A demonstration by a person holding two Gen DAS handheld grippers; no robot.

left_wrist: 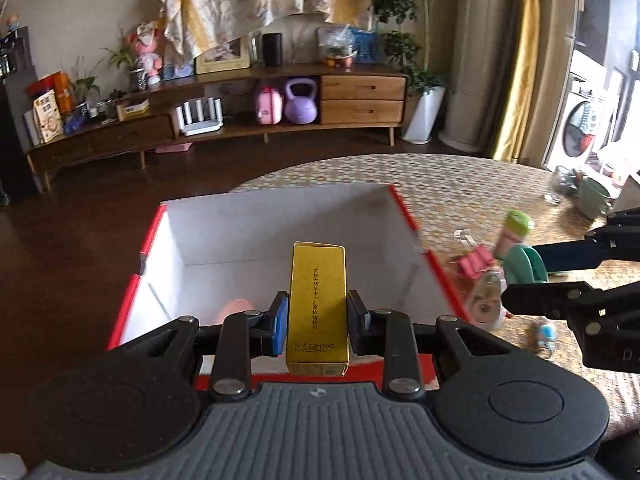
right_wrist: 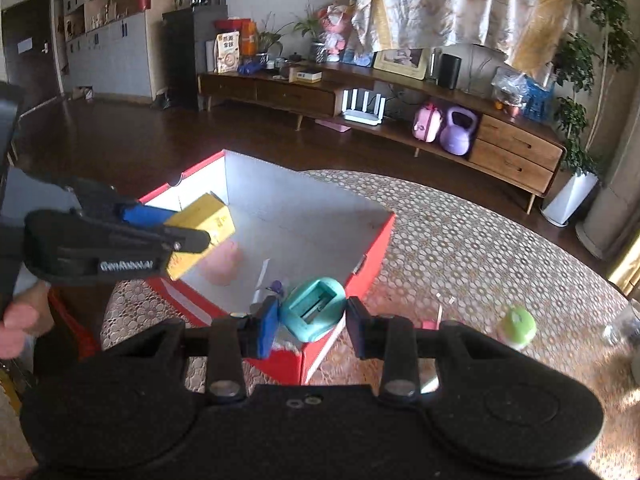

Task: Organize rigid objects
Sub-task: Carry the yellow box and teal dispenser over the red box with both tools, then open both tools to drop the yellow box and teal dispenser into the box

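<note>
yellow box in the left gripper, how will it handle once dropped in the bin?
The yellow box looks like thin carton, probably light and crushable under the left gripper. Tall and narrow, so it likely tips over on landing. Flat faces suggest it won't roll inside the red bin.

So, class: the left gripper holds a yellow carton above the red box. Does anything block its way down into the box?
Nothing visible does. The yellow carton hangs over the open red box, whose white floor below looks bare beside a pink object.
</note>
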